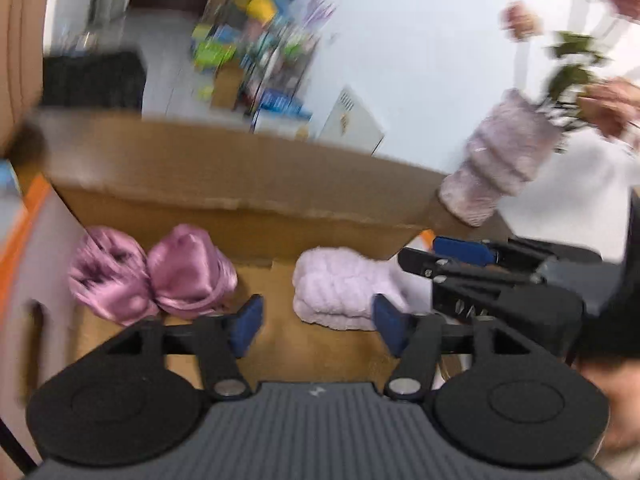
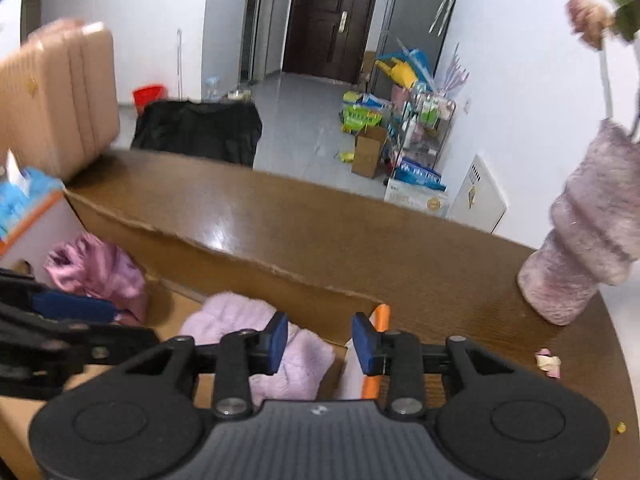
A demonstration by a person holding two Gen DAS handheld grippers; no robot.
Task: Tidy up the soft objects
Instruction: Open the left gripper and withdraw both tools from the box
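Note:
A cardboard box (image 1: 240, 216) stands on a brown table. Inside lie a shiny pink satin cloth (image 1: 152, 276) at the left and a fluffy pale lilac towel (image 1: 340, 292) at the right. My left gripper (image 1: 318, 326) is open and empty above the box floor, between the two. My right gripper (image 2: 320, 338) is open and empty, just above the lilac towel (image 2: 248, 316) near the box's right wall (image 2: 280, 276). The satin cloth (image 2: 96, 272) shows at the left in the right wrist view. The right gripper's fingers (image 1: 464, 256) show at the right in the left wrist view.
A fuzzy pink vase (image 2: 588, 240) with flowers stands on the table (image 2: 360, 220) to the right of the box. A tissue box (image 2: 24, 204) and a pink suitcase (image 2: 60, 96) are at the left. Small scraps (image 2: 548, 360) lie on the table's right side.

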